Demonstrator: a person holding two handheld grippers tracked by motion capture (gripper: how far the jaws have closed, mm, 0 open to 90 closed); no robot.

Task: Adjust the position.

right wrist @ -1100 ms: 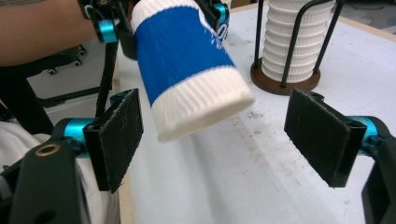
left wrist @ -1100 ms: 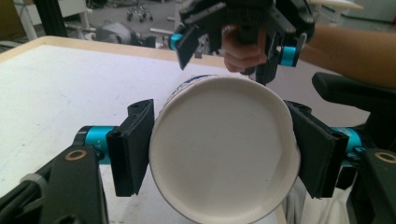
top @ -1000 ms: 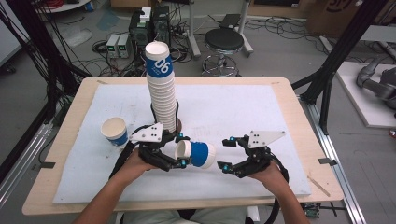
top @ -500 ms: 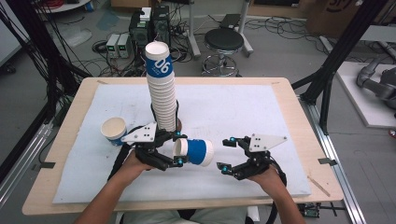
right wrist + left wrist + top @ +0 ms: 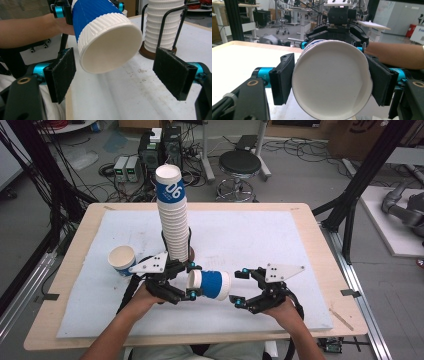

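A blue and white paper cup [image 5: 212, 285] lies sideways above the white mat, held near its rim by my left gripper [image 5: 191, 281], which is shut on it. In the left gripper view the cup's open mouth [image 5: 332, 80] sits between the two pads [image 5: 283, 77]. My right gripper [image 5: 240, 287] stands open just right of the cup's base. Its jaws have spread a little wider in the last second. In the right gripper view the cup's base [image 5: 110, 47] hangs ahead of the gripper [image 5: 117, 75], untouched by its pads.
A tall stack of white cups [image 5: 175, 225] stands in a black wire holder with a brown foot [image 5: 150, 53], just behind my left hand. One single cup [image 5: 122, 260] stands upright to its left. The white mat [image 5: 280, 240] covers the wooden table.
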